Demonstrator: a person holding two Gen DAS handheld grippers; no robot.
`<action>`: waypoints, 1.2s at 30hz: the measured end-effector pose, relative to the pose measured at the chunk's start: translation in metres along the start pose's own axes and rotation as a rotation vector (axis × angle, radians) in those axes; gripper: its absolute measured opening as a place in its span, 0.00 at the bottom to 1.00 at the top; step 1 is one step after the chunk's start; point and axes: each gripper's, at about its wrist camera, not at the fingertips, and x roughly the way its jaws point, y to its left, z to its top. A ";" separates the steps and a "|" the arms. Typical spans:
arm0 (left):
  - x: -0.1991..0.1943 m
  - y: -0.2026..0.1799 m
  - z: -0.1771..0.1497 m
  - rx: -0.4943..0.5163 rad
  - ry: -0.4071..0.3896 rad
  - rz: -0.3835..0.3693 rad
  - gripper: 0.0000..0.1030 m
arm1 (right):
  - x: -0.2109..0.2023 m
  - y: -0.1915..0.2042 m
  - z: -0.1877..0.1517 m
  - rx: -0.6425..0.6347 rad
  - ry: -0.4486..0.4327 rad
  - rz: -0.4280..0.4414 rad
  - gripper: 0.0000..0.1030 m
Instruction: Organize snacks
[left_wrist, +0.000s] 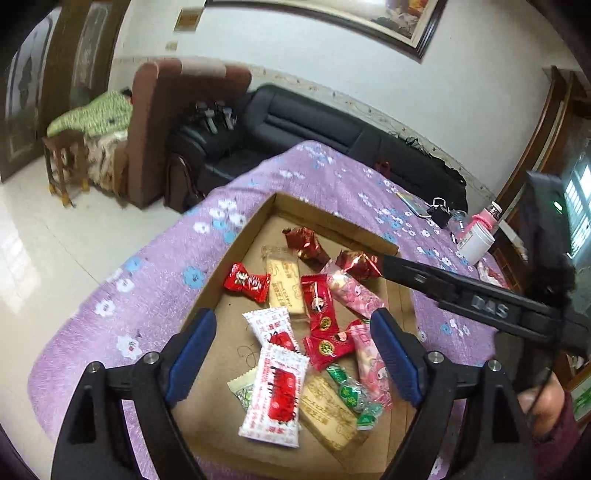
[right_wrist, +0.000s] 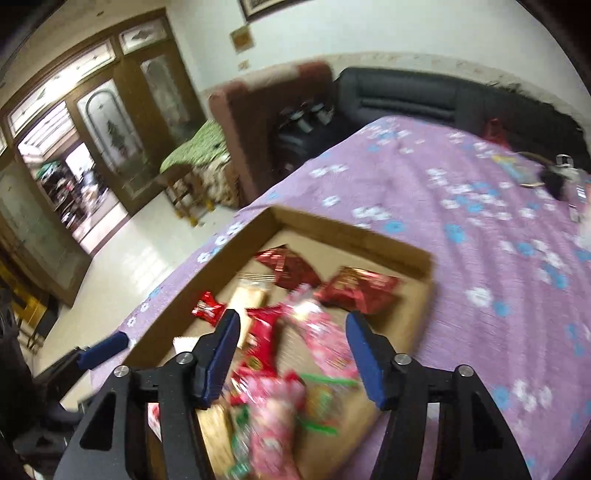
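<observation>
Snacks crowding cardboard tray

The tablecloth is lilac with white and blue flowers, and on it lies a plain brown cardboard tray. Inside the tray, at its far end, are two shiny dark red foil sweets. Nearer its middle lie a bright red sweet with white lettering, a pale tan biscuit pack and a pink patterned packet. At the tray's near end are a white packet with red print and a green sweet. Blue pads line the black gripper fingers.
</observation>
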 end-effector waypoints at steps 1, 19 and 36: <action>-0.008 -0.008 -0.001 0.025 -0.034 0.032 0.82 | -0.008 -0.004 -0.005 0.012 -0.018 -0.008 0.65; -0.044 -0.093 -0.035 0.187 -0.203 0.279 1.00 | -0.105 -0.058 -0.105 0.199 -0.153 -0.124 0.74; -0.031 -0.098 -0.049 0.163 -0.102 0.261 1.00 | -0.110 -0.026 -0.140 0.056 -0.157 -0.248 0.79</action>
